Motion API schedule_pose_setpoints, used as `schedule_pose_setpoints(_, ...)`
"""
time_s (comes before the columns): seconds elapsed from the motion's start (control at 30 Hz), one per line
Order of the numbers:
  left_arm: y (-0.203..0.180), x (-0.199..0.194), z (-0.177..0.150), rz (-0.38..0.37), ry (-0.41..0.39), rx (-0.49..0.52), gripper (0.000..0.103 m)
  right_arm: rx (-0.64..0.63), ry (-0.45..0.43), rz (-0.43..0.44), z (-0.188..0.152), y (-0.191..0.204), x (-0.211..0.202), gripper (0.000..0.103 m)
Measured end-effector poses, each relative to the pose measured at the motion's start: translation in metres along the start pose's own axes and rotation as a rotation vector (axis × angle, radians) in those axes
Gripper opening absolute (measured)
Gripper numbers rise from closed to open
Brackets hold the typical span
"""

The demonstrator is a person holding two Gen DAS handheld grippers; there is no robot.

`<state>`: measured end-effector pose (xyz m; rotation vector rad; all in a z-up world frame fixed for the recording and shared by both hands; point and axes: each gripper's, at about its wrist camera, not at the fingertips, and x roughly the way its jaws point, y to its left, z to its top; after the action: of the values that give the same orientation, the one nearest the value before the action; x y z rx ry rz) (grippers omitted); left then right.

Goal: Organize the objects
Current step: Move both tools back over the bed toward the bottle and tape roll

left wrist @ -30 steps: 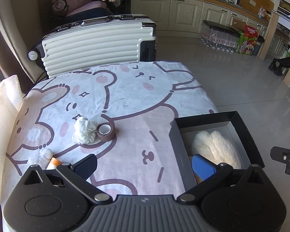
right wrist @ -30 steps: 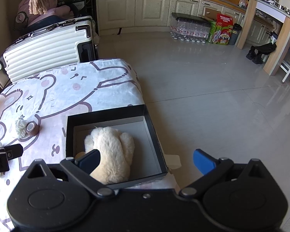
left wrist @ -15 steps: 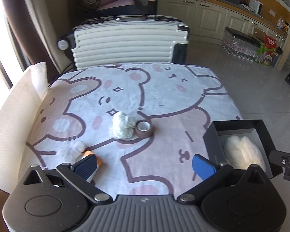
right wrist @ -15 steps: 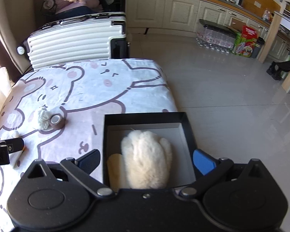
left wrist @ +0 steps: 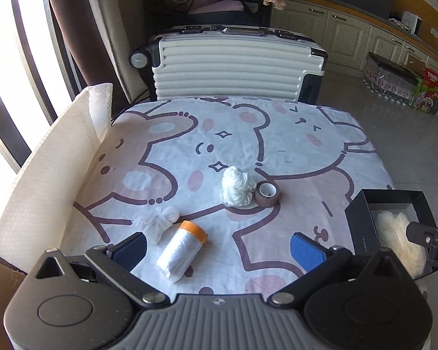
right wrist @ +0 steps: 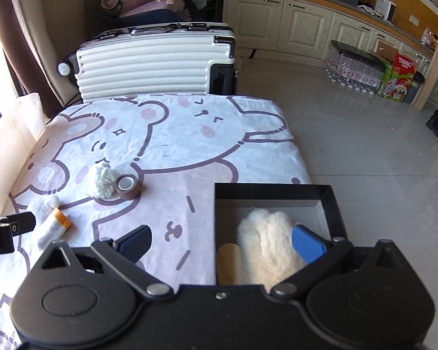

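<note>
Black box [right wrist: 273, 194]: on the right edge of the bear-print cloth [left wrist: 277, 145], holding a fluffy white mitt [right wrist: 267, 242] and a tan roll [right wrist: 229, 265].
Left gripper [left wrist: 219, 249]: jaws wide, empty, above the orange-capped film roll [left wrist: 182, 250].
Right gripper [right wrist: 222, 243]: jaws wide, empty, over the box's near side.
Mid-cloth: white yarn [left wrist: 236, 186] touching brown tape [left wrist: 267, 194]; a white bundle [left wrist: 157, 220] sits beside the film roll.

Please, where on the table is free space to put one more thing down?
Free: the far half of the cloth, between the suitcase and the yarn; also between the tape roll and the black box. Crowded: near left, around the orange-capped roll.
</note>
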<state>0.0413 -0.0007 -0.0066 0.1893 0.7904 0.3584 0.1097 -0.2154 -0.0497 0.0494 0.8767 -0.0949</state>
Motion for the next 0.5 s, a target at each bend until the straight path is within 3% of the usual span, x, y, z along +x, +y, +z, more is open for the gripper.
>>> schedule_pose_setpoints(0.5,0.022,-0.011,-0.001,0.028,-0.009,-0.036,0.103,-0.016,-0.019,0.04,0.003,0.024,-0.003,0.103)
